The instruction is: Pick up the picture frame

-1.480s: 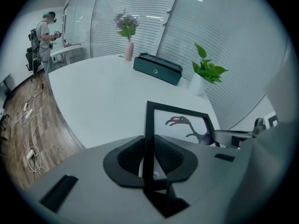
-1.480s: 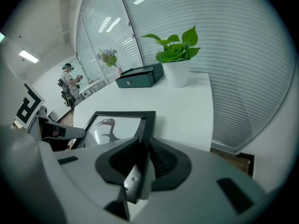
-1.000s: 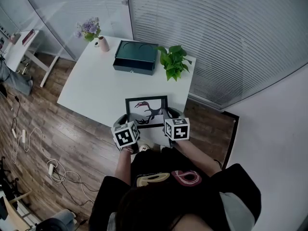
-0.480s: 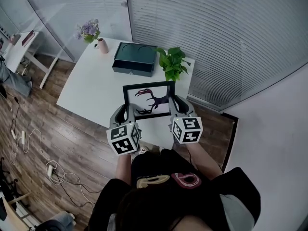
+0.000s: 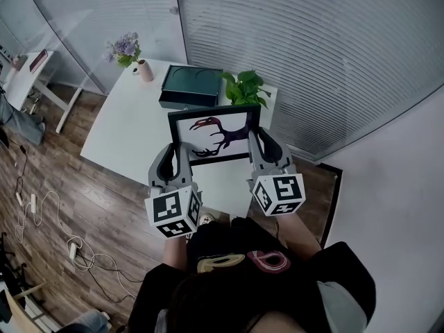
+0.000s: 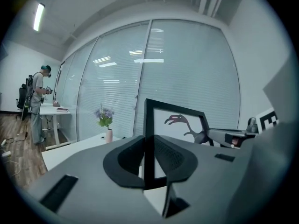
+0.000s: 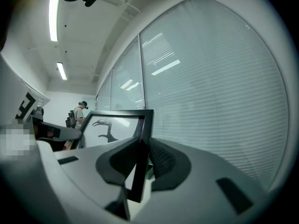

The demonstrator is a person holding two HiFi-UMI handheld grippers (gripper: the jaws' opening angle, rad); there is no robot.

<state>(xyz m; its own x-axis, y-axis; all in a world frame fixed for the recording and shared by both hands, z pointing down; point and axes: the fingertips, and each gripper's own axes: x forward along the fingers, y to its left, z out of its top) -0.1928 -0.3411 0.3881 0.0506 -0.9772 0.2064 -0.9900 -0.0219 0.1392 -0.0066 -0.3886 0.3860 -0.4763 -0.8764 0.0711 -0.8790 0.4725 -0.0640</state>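
The black picture frame, with a dark bird drawing on white, hangs in the air above the near part of the white table, tilted up toward me. My left gripper is shut on the frame's left edge. My right gripper is shut on the frame's right edge. In both gripper views the thin black edge stands clamped between the two pads, and the bird picture faces inward between the grippers.
On the table's far side stand a dark green box, a green potted plant and a small pink vase with purple flowers. A blinds-covered glass wall rises behind. Another person stands at a distant desk. Cables lie on the wooden floor.
Both grippers have risen together with the frame, lifting it off the table's near edge and tipping its picture side up toward me.
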